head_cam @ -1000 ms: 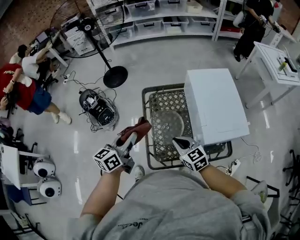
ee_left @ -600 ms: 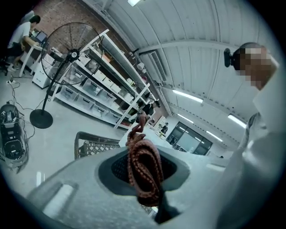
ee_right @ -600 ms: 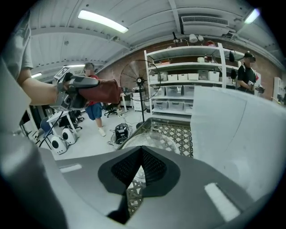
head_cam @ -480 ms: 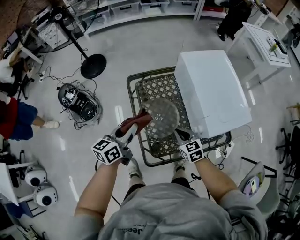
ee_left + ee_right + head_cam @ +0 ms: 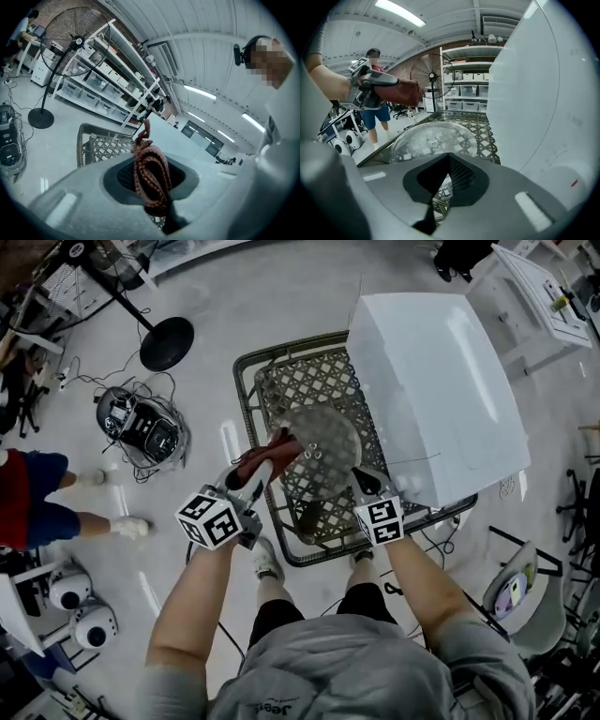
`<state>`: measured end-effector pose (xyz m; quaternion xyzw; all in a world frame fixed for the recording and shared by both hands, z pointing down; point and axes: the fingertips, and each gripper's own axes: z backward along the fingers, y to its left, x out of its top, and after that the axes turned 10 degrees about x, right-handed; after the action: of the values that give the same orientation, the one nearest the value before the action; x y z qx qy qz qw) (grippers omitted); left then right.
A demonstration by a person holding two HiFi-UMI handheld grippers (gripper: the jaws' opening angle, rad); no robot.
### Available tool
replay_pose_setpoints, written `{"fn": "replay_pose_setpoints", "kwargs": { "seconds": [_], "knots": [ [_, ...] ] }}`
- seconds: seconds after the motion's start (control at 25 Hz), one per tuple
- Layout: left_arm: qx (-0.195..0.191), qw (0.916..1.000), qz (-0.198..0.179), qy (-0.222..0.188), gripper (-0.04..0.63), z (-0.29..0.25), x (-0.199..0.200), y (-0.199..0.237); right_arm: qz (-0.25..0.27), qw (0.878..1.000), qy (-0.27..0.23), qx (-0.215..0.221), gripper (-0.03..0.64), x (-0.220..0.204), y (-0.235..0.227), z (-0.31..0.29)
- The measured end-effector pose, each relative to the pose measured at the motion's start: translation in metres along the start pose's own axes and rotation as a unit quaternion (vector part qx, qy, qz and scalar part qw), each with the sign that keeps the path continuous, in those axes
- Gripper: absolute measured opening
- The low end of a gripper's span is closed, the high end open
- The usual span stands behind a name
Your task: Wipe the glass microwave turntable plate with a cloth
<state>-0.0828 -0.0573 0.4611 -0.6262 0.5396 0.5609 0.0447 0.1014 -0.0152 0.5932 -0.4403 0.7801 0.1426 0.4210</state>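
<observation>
The white, boxy microwave (image 5: 431,390) stands on the right of a dark lattice-weave table (image 5: 289,390), and both sit higher in the head view than a second ago. The round, clear glass plate (image 5: 323,442) lies flat on the lattice just left of the microwave, as before. The reddish-brown cloth (image 5: 281,444), a bunched woven wad, was outside the table's left rim a second ago and now touches the plate's left edge. The left gripper (image 5: 265,471) is clamped on the cloth, forearm stretched forward and angled right. The right gripper (image 5: 361,476) reaches straight ahead, jaws closed with their tips at the plate's near rim, seemingly pinching it.
</observation>
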Motion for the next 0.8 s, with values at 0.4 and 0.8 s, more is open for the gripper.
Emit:
{"fn": "replay_pose_setpoints", "kwargs": {
  "seconds": [0.4, 0.8],
  "knots": [
    [-0.006, 0.9999, -0.003, 0.014, 0.071, -0.032, -0.017, 0.018, 0.028, 0.998, 0.017, -0.051, 0.008, -0.028, -0.016, -0.015],
    [-0.012, 0.9954, -0.085, 0.043, 0.071, -0.082, -0.010, 0.006, 0.038, 0.997, 0.019, -0.059, 0.008, -0.031, -0.014, -0.017]
  ]
}}
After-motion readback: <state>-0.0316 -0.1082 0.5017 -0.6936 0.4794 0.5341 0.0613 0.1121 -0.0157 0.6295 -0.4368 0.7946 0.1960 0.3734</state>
